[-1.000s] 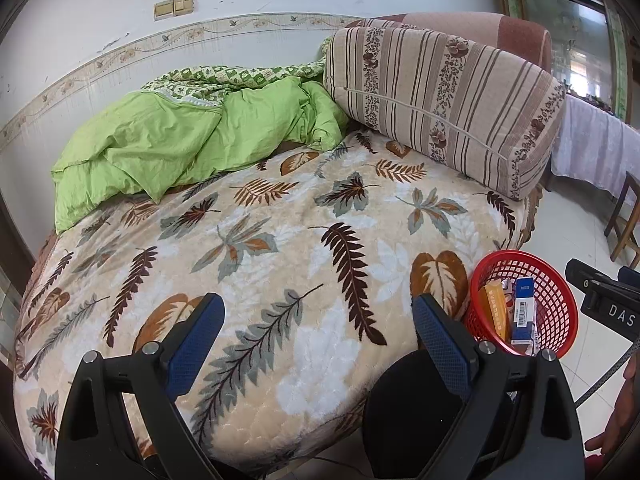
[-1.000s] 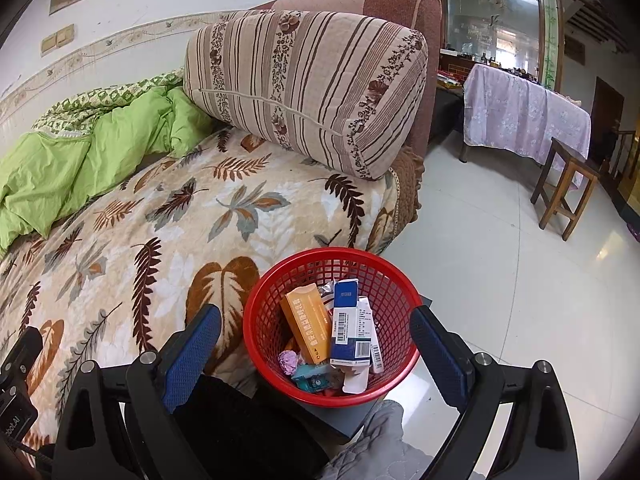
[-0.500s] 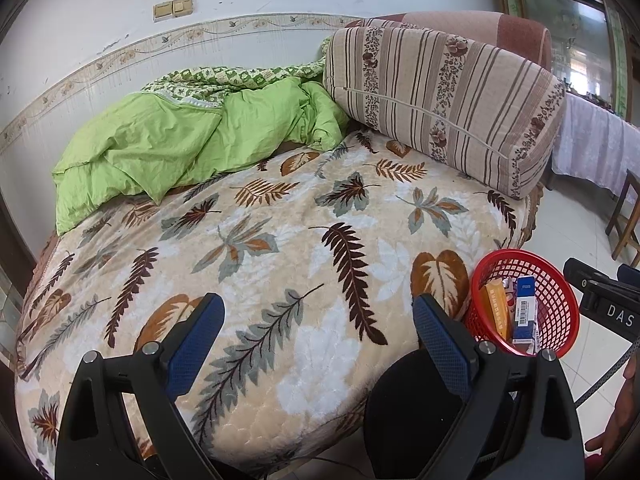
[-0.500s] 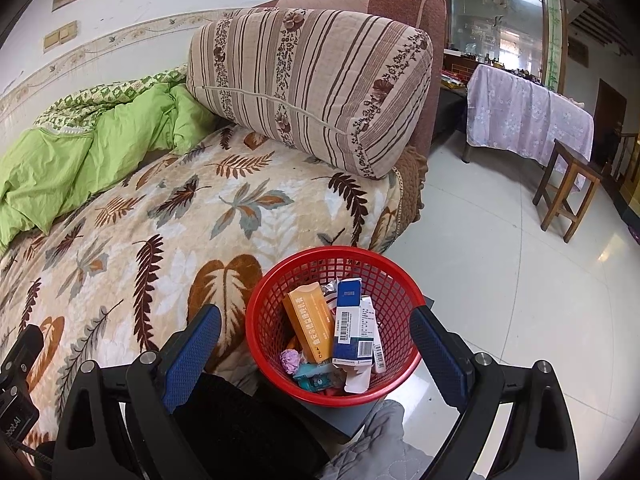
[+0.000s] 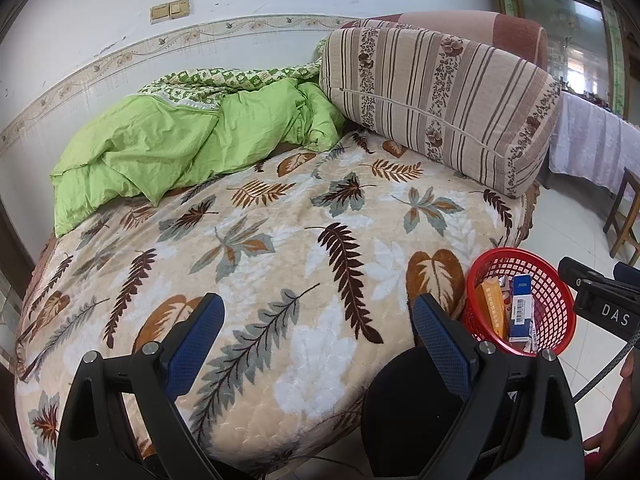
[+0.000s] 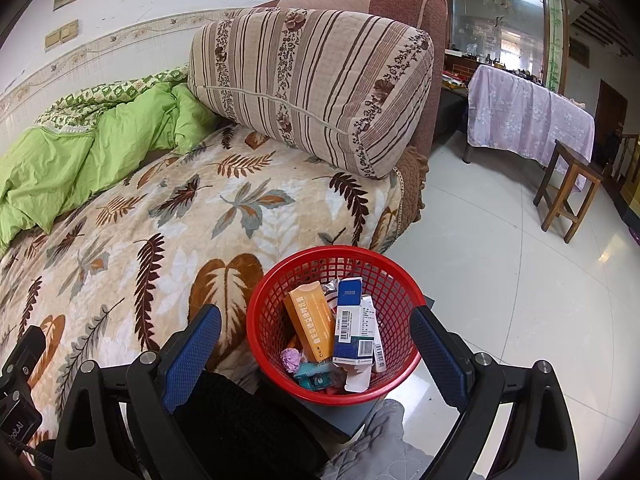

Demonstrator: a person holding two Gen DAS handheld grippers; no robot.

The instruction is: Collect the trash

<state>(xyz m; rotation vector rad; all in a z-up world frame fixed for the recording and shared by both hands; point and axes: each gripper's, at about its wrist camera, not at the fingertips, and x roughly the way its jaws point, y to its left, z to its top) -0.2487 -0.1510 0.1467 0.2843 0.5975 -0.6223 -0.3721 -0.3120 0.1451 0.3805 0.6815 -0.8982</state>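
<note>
Leaf-print beige bedspread with a crumpled green quilt at the back. Red plastic mesh basket sits beside the bed, stuffed with cardboard boxes and wrappers. Left gripper and right gripper both spread wide, holding nothing.

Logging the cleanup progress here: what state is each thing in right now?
Left gripper: open, empty.
Right gripper: open, empty.
Red basket: upright, holding trash.
Orange box: in the basket, leaning.
Blue-and-white box: in the basket, on end.
Green quilt: crumpled.
Striped cushion: propped on the bed.
</note>
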